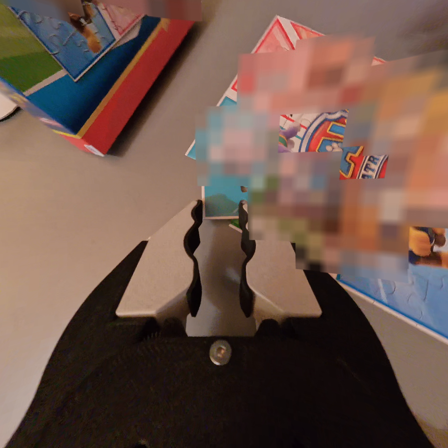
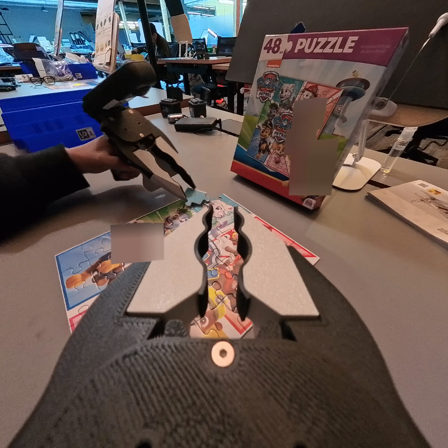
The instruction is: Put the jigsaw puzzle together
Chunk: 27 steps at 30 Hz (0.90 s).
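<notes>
- Grey table (image 2: 339,266): flat and smooth. Thin card on it would likely slide before it lifts.
- Puzzle box (image 2: 315,72): stands upright at far right, well apart from both tongs.
- Jigsaw puzzle (image 2: 80,266): lies flat at the centre, mostly assembled. Joined pieces are probably loose, so a sideways knock could break the joints.
- Right gripper (image 2: 223,211): hovers over the puzzle middle, jaws at a narrow gap with nothing between them.
- Left gripper (image 2: 190,191): tips are down at the puzzle's far-left corner, jaws part-way apart, one tip on each opposite edge of a puzzle piece (image 2: 197,196). It looks pinched across its width.
- The piece is a blue corner one with a white border, overlapping the puzzle's far corner.
    - Judged very light, thin, stiff card that bends if squeezed hard.
    - Best taken by the straight edges, not the tabs.
</notes>
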Available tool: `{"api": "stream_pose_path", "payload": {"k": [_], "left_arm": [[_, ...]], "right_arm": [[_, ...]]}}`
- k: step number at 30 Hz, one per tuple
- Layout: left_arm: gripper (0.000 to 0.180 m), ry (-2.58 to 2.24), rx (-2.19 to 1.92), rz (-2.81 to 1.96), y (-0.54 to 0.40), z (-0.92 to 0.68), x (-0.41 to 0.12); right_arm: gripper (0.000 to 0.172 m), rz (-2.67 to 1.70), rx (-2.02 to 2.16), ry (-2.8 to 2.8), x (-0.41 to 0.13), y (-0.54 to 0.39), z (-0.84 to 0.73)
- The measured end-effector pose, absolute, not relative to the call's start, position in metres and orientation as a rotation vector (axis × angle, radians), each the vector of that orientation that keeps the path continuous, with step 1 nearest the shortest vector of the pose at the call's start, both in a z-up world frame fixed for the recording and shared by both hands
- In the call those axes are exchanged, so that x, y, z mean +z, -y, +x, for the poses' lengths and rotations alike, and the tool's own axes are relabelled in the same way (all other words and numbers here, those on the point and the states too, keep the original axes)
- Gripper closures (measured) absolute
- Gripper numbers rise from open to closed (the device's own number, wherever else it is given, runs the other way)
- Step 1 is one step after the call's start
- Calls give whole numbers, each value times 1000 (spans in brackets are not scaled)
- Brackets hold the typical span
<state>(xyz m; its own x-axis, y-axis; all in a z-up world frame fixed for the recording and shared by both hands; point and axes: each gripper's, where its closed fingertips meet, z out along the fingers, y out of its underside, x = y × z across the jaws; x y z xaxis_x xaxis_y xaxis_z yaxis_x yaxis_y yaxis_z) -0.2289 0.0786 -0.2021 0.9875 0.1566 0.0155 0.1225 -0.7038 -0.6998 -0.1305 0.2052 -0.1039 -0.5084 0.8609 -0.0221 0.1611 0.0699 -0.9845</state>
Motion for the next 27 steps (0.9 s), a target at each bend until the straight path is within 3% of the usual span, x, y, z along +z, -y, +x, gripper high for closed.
{"api": "stream_pose_path", "payload": {"k": [1, 12, 20, 27], "left_arm": [[153, 152, 49, -2380, -77, -233, -203], [152, -178, -190, -2519, -87, -250, -207], [152, -217, -238, -2368, -98, -252, -180], [154, -260, -291, -2454, -101, -262, -205]], "right_arm": [[156, -1019, 1484, 1747, -104, -205, -131], [155, -1038, 1460, 1749, -108, -209, -133], [155, -1060, 1449, 1745, -111, -214, -135], [156, -1070, 1442, 1739, -111, -217, -136]]}}
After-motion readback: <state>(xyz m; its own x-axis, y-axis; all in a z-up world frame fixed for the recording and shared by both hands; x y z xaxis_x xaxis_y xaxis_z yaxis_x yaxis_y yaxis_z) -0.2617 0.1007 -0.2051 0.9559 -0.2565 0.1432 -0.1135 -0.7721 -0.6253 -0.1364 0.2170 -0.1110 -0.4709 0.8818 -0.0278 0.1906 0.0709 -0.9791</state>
